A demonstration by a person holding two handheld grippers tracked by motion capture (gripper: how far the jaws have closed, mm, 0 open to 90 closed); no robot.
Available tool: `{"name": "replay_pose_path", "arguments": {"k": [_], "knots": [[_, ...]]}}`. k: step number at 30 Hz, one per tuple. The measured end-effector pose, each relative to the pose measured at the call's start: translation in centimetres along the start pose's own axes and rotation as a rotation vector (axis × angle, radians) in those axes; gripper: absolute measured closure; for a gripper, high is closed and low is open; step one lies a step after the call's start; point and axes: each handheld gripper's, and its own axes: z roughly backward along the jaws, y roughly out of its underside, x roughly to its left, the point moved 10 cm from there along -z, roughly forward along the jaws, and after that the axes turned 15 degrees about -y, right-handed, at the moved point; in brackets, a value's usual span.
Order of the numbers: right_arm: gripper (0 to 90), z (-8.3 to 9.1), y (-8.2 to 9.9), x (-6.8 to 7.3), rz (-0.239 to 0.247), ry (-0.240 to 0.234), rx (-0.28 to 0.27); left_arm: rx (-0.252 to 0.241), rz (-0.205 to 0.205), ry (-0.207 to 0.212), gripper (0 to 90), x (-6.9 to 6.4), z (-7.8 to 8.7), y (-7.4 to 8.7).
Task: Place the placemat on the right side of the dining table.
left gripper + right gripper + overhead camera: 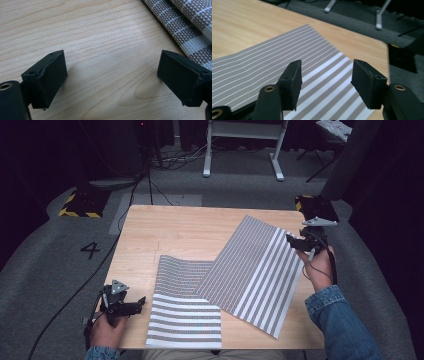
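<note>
Left gripper: matte black block jaws apart, nothing between, over pale wood-grain table. Just right of it: woven placemat, flat rectangle, grey-white stripes, mesh texture, folded with right part angled over left. Right gripper: jaws apart, unclamped, at placemat's far right edge, above striped weave.

So the high view sits above the near edge, looking forward and down over the whole counter. The left gripper view hugs the wood right beside the striped mat, while the right gripper view looks from higher up across that same mat toward the far corner.
</note>
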Motion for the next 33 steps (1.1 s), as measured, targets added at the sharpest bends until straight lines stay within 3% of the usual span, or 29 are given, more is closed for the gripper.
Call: {"name": "replay_pose_path", "arguments": {"k": [13, 17, 23, 28, 30, 33], "knots": [[36.2, 1.1, 1.3, 12.1, 0.068, -0.275, 0.038, 0.000, -0.002, 0.002, 9.2, 0.0, 0.0, -0.1], [35.3, 0.8, 2.0, 16.2, 0.079, -0.363, 0.073, 0.002, -0.004, 0.001, 9.2, 0.1, -0.1, -0.1], [34.1, -1.8, 3.9, 22.6, 0.124, -0.475, 0.155, -0.001, 0.002, 0.002, 9.2, 0.0, -0.1, -0.1], [34.0, -4.6, 5.6, 26.2, 0.163, -0.524, 0.235, -0.001, 0.001, 0.000, 9.2, 0.0, -0.1, -0.1], [33.8, -5.6, 6.2, 27.0, 0.195, -0.516, 0.269, -0.001, 0.001, 0.001, 9.2, 0.0, -0.1, -0.1], [33.3, -7.0, 6.7, 27.9, 0.201, -0.524, 0.296, -0.001, 0.002, 0.000, 9.2, 0.0, -0.1, -0.1]]}}
